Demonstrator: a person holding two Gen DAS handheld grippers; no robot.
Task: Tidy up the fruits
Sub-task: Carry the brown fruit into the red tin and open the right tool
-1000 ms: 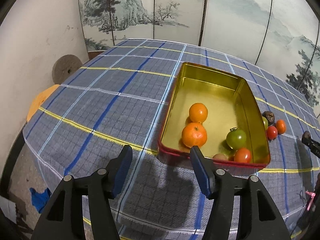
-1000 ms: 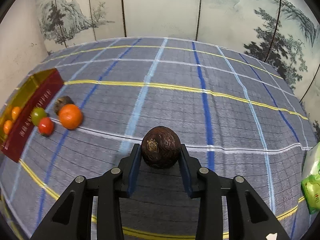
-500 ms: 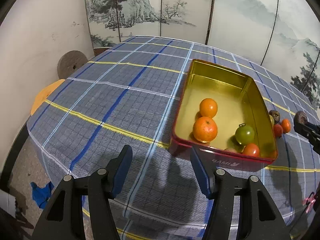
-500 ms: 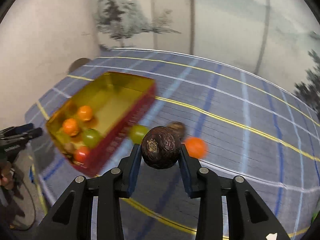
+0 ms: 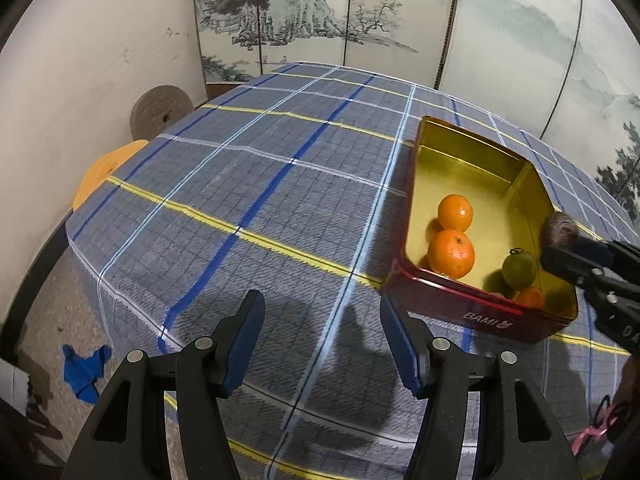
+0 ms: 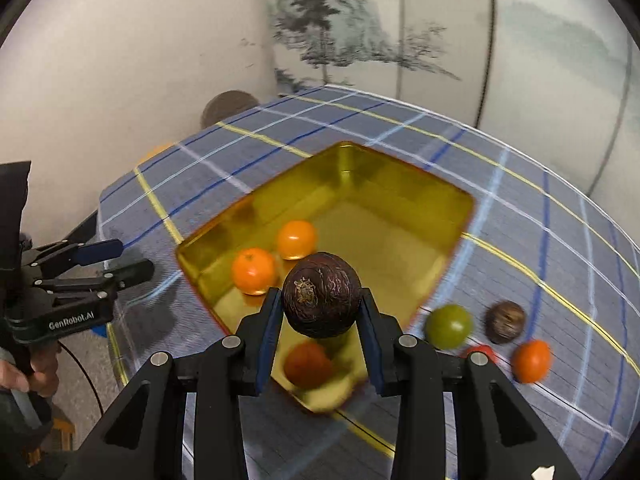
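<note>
My right gripper (image 6: 320,320) is shut on a dark brown round fruit (image 6: 321,294) and holds it above the near end of the gold tin (image 6: 400,220); both also show at the right edge of the left wrist view (image 5: 560,228). The tin (image 5: 460,312), red outside, holds two oranges (image 5: 451,253), a green fruit (image 5: 519,270) and a red one (image 5: 530,297). My left gripper (image 5: 322,340) is open and empty, low over the cloth to the left of the tin. On the cloth right of the tin lie a green fruit (image 6: 448,326), a brown one (image 6: 505,321) and an orange one (image 6: 531,361).
The table wears a blue plaid cloth (image 5: 260,200). Painted folding screens (image 5: 360,20) stand behind it. A round stone disc (image 5: 160,110) and an orange stool (image 5: 106,172) sit by the left wall. The table's near edge drops to the floor (image 5: 48,320).
My right gripper has carried the brown fruit left from the open cloth to above the tin. My left gripper has drawn back and left, away from the tin.
</note>
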